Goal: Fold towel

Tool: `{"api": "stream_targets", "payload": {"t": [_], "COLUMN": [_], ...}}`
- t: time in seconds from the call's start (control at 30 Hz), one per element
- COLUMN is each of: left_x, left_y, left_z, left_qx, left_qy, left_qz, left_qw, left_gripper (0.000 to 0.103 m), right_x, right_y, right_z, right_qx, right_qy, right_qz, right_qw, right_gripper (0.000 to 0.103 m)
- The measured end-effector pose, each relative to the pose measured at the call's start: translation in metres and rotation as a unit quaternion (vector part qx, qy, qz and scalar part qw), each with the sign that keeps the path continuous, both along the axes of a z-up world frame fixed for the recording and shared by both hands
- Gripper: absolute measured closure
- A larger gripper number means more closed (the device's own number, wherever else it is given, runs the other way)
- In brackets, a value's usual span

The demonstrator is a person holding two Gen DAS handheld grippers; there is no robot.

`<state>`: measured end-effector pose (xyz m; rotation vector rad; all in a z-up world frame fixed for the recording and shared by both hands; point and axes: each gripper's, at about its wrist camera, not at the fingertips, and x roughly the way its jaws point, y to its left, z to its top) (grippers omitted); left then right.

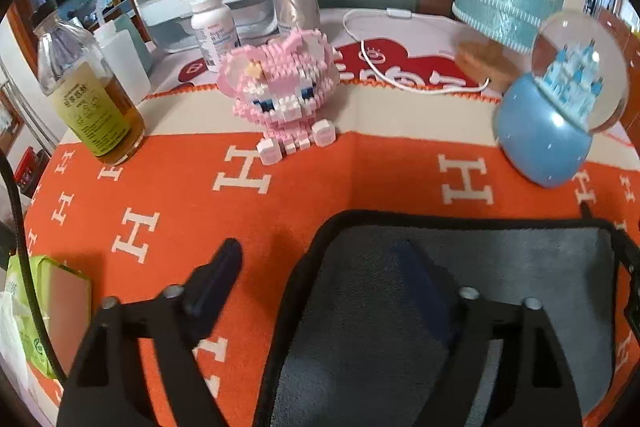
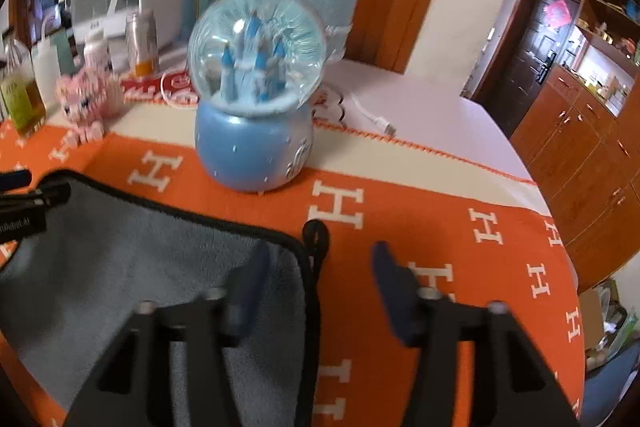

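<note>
the grey towel (image 1: 520, 267) with its black edging lies flat on the orange h-patterned cloth (image 1: 180, 195) that covers the surface, and no fold shows in it, so the whole task looks to be ahead. the left gripper (image 1: 320, 267) is spread, one finger over the towel's left part and the other off the towel's left edge. the right gripper (image 2: 320, 275) is spread too, straddling the towel's right edge near its black hanging loop (image 2: 316, 235). beyond the towel's far edge stand a blue snow globe (image 1: 556, 115) holding a small castle, a pink brick cat (image 1: 284, 95), and a glass bottle (image 1: 88, 95) part full of amber liquid.
</note>
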<state>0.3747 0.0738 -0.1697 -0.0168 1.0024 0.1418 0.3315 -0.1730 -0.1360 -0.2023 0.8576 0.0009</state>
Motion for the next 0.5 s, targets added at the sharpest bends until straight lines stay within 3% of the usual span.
{"api": "stream_targets", "payload": {"t": [0.2,0.3,0.5], "left_x": [-0.011,-0.026,-0.069], "left_y": [0.004,0.002,-0.005], "left_z": [0.011,0.023,0.062], "left_qx": [-0.043,-0.045,-0.034], "left_qy": [0.017,0.007,-0.032], "left_qz": [-0.011,-0.015,-0.038], "left_qw": [0.9989,0.9989,0.9982], "left_gripper": [0.001,0.001,0.001], "right_x": [-0.008,-0.017,-0.053], "right_y": [0.004,0.007,0.019], "right_z": [0.018,0.025,0.053], "right_qx": [0.001,0.024,0.063], "right_qy": [0.027,0.051,0.051], "right_qz": [-0.005,0.006,0.037], "right_qw": [1.000,0.998,0.996], "right_gripper": [0.030,0.030,0.029]}}
